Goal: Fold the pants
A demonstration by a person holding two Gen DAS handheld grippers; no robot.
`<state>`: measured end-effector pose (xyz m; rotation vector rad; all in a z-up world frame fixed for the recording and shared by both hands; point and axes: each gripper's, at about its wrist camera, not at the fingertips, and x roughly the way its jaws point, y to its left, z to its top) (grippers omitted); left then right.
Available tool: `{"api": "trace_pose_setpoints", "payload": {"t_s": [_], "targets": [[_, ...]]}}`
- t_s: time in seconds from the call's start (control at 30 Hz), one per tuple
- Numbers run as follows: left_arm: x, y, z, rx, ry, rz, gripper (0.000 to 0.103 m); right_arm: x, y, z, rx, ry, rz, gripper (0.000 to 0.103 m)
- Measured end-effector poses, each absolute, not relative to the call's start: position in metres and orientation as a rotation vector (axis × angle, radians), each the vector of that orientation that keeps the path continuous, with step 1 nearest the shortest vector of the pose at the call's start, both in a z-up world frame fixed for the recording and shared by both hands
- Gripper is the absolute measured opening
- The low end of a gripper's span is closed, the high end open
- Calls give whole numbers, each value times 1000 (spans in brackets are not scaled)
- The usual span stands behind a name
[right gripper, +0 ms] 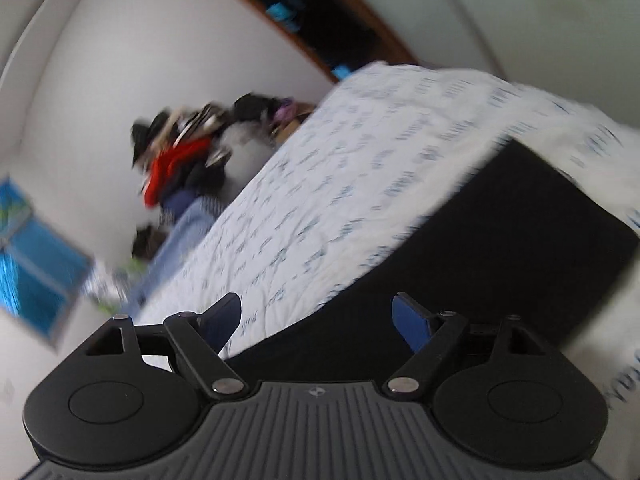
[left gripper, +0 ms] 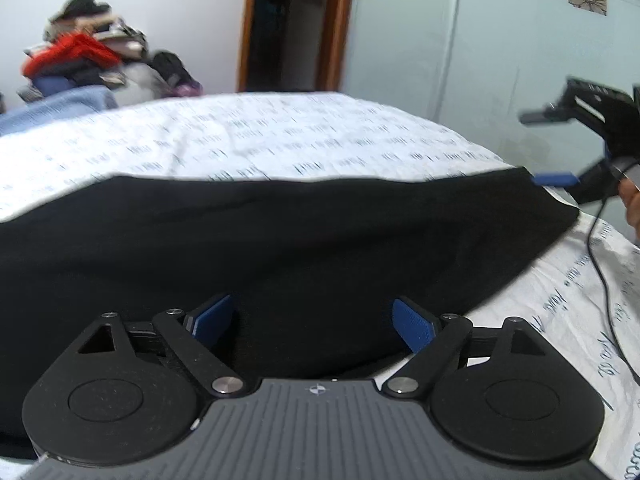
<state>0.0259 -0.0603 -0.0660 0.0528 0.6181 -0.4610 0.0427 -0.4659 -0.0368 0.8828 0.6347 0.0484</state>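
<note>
Left wrist view: mounted behind the open left gripper [left gripper: 312, 322], aimed forward and slightly down, close above the flat black fabric pants [left gripper: 280, 240] on the white text-printed bedsheet [left gripper: 240, 136]. Horizon level.

Right wrist view: mounted behind the open right gripper [right gripper: 318, 324], rolled sideways, blurred.

Shared: pants, bedsheet, mixed heap of clothes [left gripper: 88, 56], brown wooden door frame [left gripper: 340, 24].

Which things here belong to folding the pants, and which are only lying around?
For the job: black pants; left gripper and right gripper, jaws open; bed.
Lying about: clothes pile; blue cloth; black cable.
</note>
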Motion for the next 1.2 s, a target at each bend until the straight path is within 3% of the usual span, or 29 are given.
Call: {"api": "trace_pose_setpoints", "payload": {"t_s": [0.2, 0.33, 0.5, 0.53, 0.67, 0.97, 1.1, 1.2], "targets": [[57, -45, -30, 81, 578, -386, 91, 73, -466, -43, 931, 652, 90, 84], [121, -29, -37, 39, 729, -241, 85, 108, -442, -46, 843, 734, 114, 84], [171, -23, -52, -8, 819, -293, 87, 133, -417, -78, 748, 914, 128, 83], [180, -24, -59, 11, 838, -277, 87, 129, -417, -82, 748, 874, 148, 86], [198, -25, -76, 62, 808, -228, 102, 118, -421, -85, 789, 838, 180, 87], [213, -24, -76, 49, 757, -176, 102, 118, -415, -84, 719, 829, 184, 87], [183, -7, -50, 9, 738, -168, 100, 107, -422, -75, 791, 825, 136, 87], [147, 14, -39, -55, 697, -200, 103, 77, -438, -60, 875, 705, 142, 87]]}}
